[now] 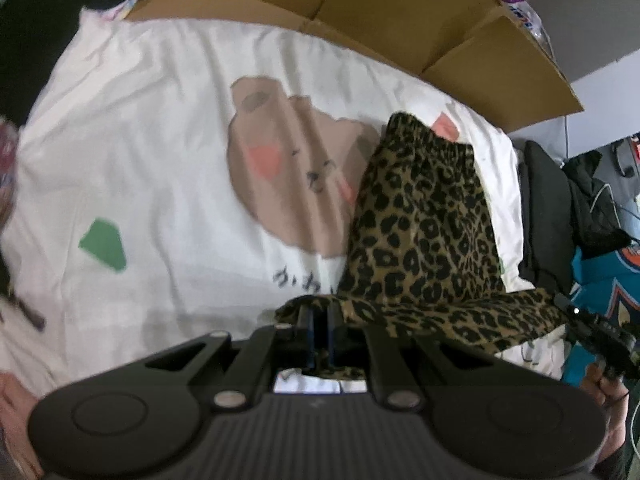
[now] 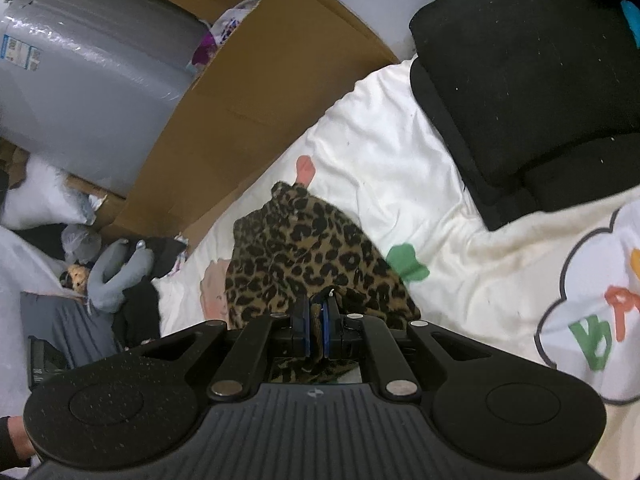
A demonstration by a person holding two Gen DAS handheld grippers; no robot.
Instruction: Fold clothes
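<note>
A leopard-print garment (image 1: 424,232) with an elastic waistband lies across a white bedspread (image 1: 152,128) printed with a bear. My left gripper (image 1: 319,316) is shut on one corner of its near edge, and the cloth drapes over the fingers. In the right wrist view the same leopard-print garment (image 2: 304,256) is bunched up in front of my right gripper (image 2: 316,312), which is shut on another part of its edge. The near edge hangs lifted between the two grippers. The right gripper's tip (image 1: 592,320) shows at the right of the left wrist view.
Brown cardboard boxes (image 1: 400,12) stand behind the bed. A folded black garment (image 2: 532,80) lies on the bedspread at the right. A grey wrapped appliance (image 2: 88,64) and a pile of clothes and soft toys (image 2: 108,268) sit off the bed's left side.
</note>
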